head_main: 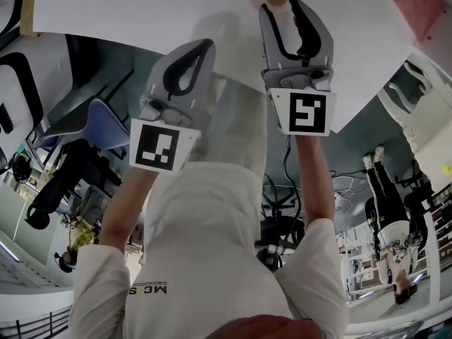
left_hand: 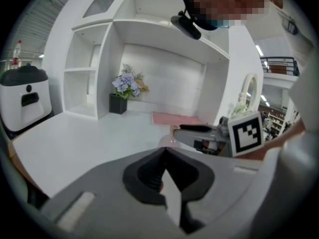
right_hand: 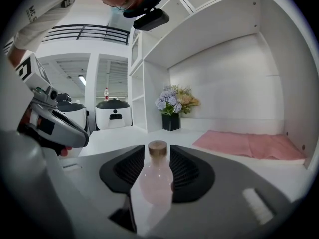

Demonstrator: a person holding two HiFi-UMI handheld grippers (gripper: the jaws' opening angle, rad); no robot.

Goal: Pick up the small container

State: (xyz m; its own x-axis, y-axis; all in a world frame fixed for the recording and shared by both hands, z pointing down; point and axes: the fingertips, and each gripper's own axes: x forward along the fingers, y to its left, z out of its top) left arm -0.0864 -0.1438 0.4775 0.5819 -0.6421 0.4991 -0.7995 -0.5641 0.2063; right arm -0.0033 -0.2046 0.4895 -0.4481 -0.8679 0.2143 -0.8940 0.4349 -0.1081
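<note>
Right gripper view looks along the right gripper [right_hand: 158, 151], and its two jaws are spread wide apart. Right between them stands the small container [right_hand: 155, 185], a little pink bottle with a brown cap. It stands up straight on the white counter [right_hand: 112, 137]. The dark pads are close by its sides, but they do not look like they squeeze it. Off to the left of the right gripper is the left gripper [left_hand: 165, 151]. Its jaws are pressed together with nothing in them. Past the right gripper, a bit to the right, a pink cloth [right_hand: 249, 146] lies flat on the counter. Farther back, a black pot of flowers [right_hand: 172, 108] stands by the back wall. Farthest off, to the left, sits a round white machine [right_hand: 114, 114].
</note>
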